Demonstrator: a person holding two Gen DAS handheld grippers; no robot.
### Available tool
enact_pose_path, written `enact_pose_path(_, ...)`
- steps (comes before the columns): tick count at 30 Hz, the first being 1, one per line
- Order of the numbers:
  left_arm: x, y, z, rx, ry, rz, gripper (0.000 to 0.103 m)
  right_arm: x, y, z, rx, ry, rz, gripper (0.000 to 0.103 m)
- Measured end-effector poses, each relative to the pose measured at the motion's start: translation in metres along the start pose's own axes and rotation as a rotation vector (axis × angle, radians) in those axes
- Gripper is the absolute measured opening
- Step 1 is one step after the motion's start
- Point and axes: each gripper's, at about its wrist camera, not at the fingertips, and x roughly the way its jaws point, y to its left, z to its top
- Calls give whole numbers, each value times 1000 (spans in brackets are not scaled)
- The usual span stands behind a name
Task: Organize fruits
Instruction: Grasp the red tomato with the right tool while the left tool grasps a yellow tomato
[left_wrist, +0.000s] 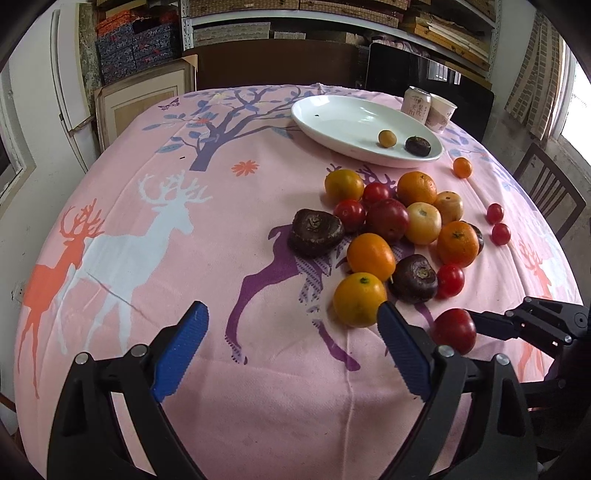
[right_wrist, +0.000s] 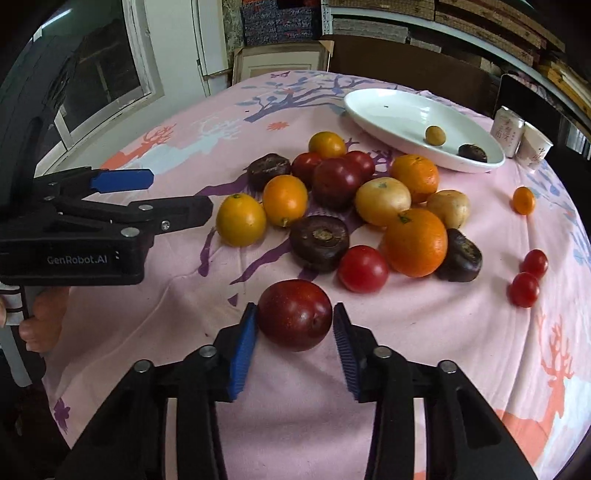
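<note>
1. A dark red plum (right_wrist: 294, 314) sits on the pink tabletop (right_wrist: 147, 332) at lower centre of the right wrist view, between the blue pads of the right tool (right_wrist: 294, 343). The left pad touches the skin or very nearly; a sliver of gap shows at the right pad, so the tool is closing round the plum but not visibly clamped.

2. The left tool (left_wrist: 291, 343), lower centre of its own view, is spread wide and holds nothing; a yellow-orange citrus (left_wrist: 360, 300) lies just beside its right finger.

3. The plum looks smooth, glossy and firm but easily bruised, and likely light. The sensible hold is across its widest middle, with gentle pressure, since a slick round skin can squirt out.

4. It is nearly spherical, with no clear long axis; a faint dimple faces the camera at lower right.

5. The main pile of fruit (right_wrist: 369, 206) fills mid-frame. The white plate (right_wrist: 388, 110), upper right, already carries a small yellow fruit (right_wrist: 435, 135) and a dark one (right_wrist: 472, 152).
</note>
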Motion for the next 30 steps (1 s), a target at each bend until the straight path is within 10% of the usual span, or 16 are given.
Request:
enact_pose_path(10,34,-31,8,54,49,-18,86,-18,-21,-13,47,-52,24,39)
enact_pose_path(16,46,-46,6,109,53,-27,36,-35,-54,-28,119,-72,2,39)
enact_pose_path(30,-2,-66,45,142,-40,-26,36,-97,-100,-5,110,-301,-108,39)
